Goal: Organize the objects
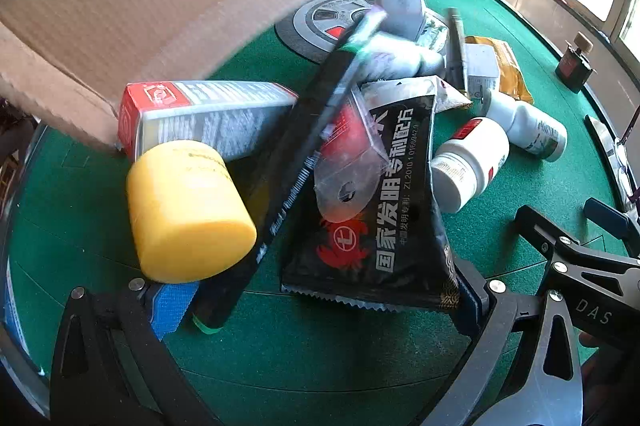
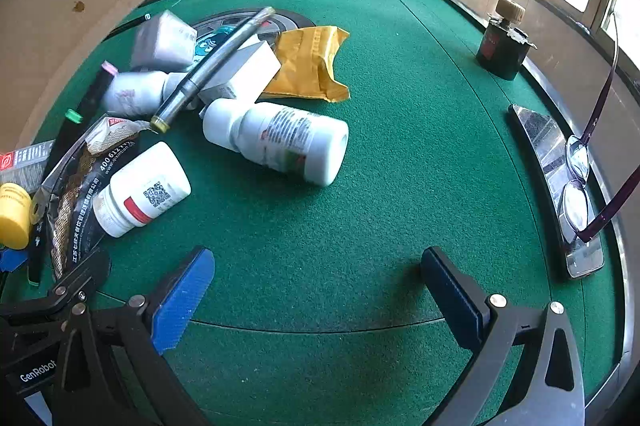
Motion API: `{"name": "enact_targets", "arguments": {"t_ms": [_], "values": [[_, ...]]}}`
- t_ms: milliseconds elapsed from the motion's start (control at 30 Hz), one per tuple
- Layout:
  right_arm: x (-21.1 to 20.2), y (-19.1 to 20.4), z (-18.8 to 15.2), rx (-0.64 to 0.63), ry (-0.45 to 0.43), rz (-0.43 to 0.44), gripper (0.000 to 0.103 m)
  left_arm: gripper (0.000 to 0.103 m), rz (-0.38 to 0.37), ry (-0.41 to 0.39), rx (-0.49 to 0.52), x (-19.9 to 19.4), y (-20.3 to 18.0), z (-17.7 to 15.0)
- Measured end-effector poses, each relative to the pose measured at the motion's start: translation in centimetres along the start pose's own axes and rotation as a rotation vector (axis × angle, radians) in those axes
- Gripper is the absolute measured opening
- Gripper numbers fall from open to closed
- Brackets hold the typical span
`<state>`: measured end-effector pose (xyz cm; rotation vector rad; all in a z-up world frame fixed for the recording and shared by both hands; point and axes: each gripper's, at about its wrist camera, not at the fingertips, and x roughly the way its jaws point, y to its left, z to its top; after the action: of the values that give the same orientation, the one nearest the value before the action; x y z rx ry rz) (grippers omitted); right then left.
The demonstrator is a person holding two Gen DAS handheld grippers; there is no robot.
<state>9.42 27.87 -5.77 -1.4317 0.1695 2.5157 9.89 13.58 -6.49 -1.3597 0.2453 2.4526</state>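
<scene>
My left gripper [image 1: 320,308] is open, low over a heap on the green felt table [image 1: 320,354]. Between its blue pads [image 1: 172,310] lie a black printed packet [image 1: 400,226] and a long black pen [image 1: 280,193]. A yellow cylinder [image 1: 188,209] sits just beyond the left pad, with a red-and-grey box [image 1: 208,113] behind it. My right gripper [image 2: 318,298] is open over bare felt with nothing between its fingers. Ahead of it lie a large white bottle [image 2: 280,141] and a smaller white bottle [image 2: 144,189], both on their sides, a yellow packet [image 2: 308,65] and a grey pen [image 2: 212,65].
A cardboard box [image 1: 140,5] stands at the table's left, close behind the heap. A dark ink bottle [image 2: 504,45] stands at the far right. Glasses [image 2: 580,185] rest on a shiny tray [image 2: 536,133] along the right rim. A round wheel-print mat [image 1: 320,21] lies under the heap.
</scene>
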Motion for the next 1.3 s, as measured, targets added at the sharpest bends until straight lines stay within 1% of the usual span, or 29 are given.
{"name": "enact_targets", "arguments": {"t_ms": [300,367,1300], "values": [[-0.04,0.06,-0.03,0.001,0.0,0.0,0.103,0.103,0.0,0.0,0.0,0.03,0.03,0.05],[-0.05,0.06,-0.02,0.001,0.0,0.0,0.103,0.103,0.001,0.001,-0.001,0.28,0.48,0.57],[0.09,-0.05,0.11,-0.001,0.0,0.001,0.103,0.103,0.002,0.001,-0.003,0.32,0.62,0.51]]}}
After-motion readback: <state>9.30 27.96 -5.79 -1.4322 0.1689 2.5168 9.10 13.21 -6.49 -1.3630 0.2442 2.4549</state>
